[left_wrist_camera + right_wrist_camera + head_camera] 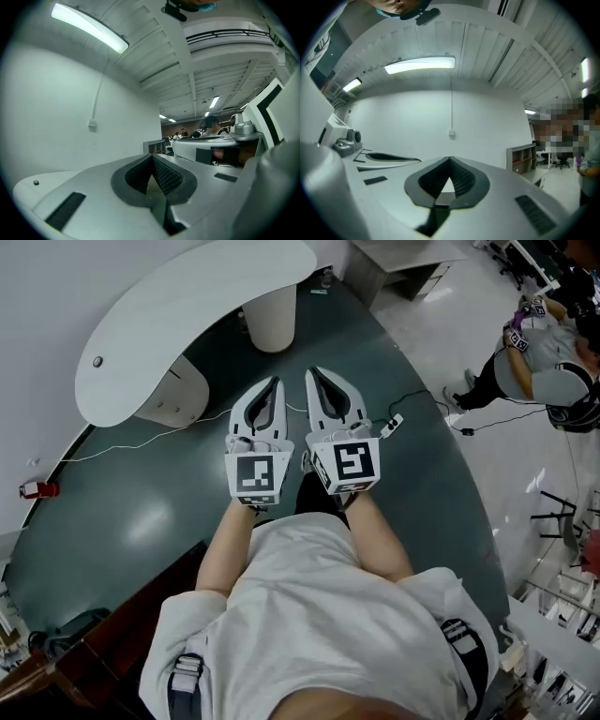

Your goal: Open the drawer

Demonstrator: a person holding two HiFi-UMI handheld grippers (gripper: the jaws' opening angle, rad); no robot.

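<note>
Sitting under the near end of the curved white surface (187,315), a pale rounded drawer pedestal (176,395) shows faint horizontal lines across its front. The front looks flush, and no handle can be made out from the head view. A thick pale column (272,320) holds up the far end of the same surface.

Well apart from the pedestal, to its right, the left claw (272,382) and the right claw (314,374) are held out side by side over the dark green floor (141,521). Each carries its marker cube (255,474) at the near end.

In the left gripper view the left claw (152,157) has its jaws together at the tips with nothing between them. The right claw (450,160) is the same in its own view, tips meeting and empty. Both views face a plain white wall (56,117) beneath a long ceiling light (89,27).

A thin white cable (131,444) crosses the floor, and a power strip (392,425) lies right of the claws. Another person (539,362) stands at the upper right.
</note>
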